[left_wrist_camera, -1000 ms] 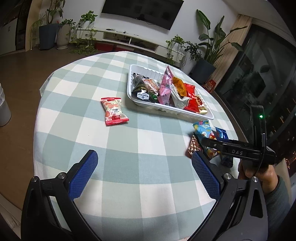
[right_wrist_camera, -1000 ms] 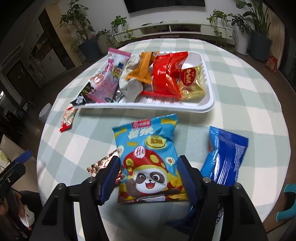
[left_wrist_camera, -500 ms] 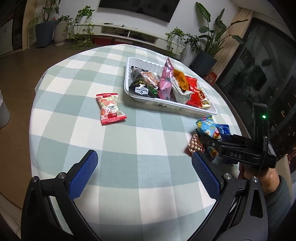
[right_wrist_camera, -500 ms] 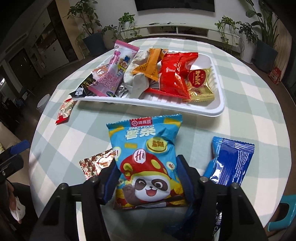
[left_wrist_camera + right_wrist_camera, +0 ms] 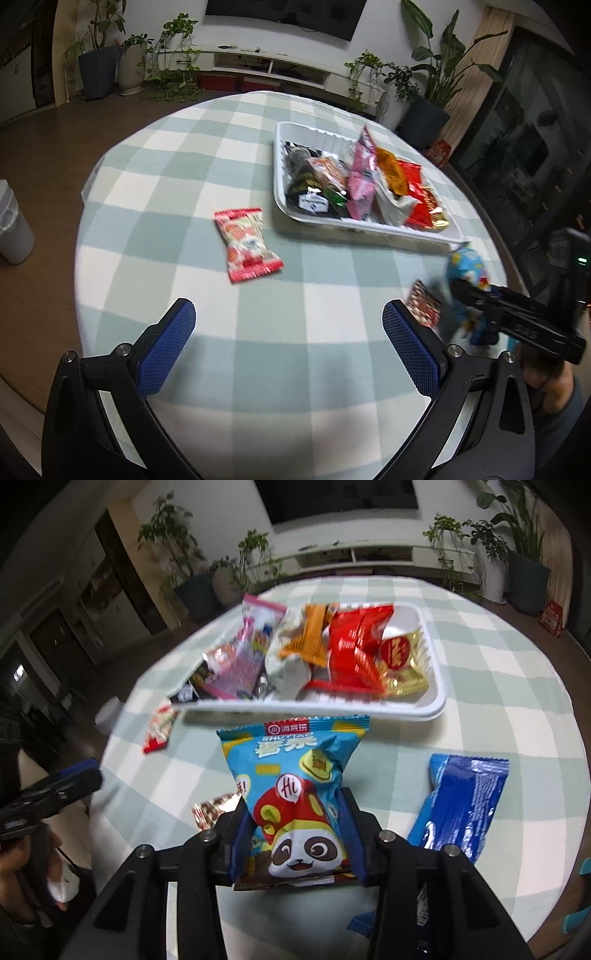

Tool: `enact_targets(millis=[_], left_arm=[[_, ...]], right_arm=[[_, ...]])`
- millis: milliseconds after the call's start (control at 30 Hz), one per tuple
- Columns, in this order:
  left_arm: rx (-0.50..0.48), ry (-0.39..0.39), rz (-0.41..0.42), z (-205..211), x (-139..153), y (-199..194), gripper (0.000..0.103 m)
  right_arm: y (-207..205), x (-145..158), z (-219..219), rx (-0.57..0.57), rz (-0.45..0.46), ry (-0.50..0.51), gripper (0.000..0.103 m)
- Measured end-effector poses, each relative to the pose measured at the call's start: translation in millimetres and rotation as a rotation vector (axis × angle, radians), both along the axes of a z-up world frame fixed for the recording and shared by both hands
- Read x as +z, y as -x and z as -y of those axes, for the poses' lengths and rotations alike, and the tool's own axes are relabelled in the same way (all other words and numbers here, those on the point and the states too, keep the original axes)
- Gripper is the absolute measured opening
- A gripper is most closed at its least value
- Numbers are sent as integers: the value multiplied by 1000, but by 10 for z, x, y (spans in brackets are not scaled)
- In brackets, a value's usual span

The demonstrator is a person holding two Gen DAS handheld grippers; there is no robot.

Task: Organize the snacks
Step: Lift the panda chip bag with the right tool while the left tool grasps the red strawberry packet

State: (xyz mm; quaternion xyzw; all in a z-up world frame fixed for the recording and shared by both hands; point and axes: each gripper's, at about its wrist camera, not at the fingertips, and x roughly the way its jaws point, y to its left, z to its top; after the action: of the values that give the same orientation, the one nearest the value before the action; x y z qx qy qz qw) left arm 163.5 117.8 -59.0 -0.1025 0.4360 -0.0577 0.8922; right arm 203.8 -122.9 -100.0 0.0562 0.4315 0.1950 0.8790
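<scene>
Your right gripper is clamped on the panda bag; your left gripper stands apart, empty. The bag may catch the near rim of the white tray if carried low; a slack pinch could drop it short of the tray

Blue panda snack bag pinched at lower half, top pointing at white tray heaped with mixed packets. Blue packet, red-white packet, brown packet loose on cloth.

Home living room: wall television, media console, potted plants.
</scene>
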Motion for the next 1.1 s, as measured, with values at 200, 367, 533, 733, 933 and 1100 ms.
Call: enact_targets(millis=[200, 367, 533, 733, 933, 1100], left_arm=[[47, -75, -48, -12, -42, -463, 103], [81, -91, -109, -119, -159, -775, 94], [77, -117, -171, -154, -395, -877, 79], [73, -177, -173, -128, -493, -1012, 74], [61, -227, -159, -114, -482, -1090, 49], [11, -273, -142, 0, -469, -1049, 39]], right_arm=[[20, 86, 76, -21, 31, -52, 47], [30, 98, 68, -10, 39, -54, 47], [29, 95, 95, -5, 34, -71, 47], [43, 114, 85, 4, 40, -78, 47], [35, 115, 103, -3, 37, -83, 47], [39, 118, 110, -1, 37, -82, 47]])
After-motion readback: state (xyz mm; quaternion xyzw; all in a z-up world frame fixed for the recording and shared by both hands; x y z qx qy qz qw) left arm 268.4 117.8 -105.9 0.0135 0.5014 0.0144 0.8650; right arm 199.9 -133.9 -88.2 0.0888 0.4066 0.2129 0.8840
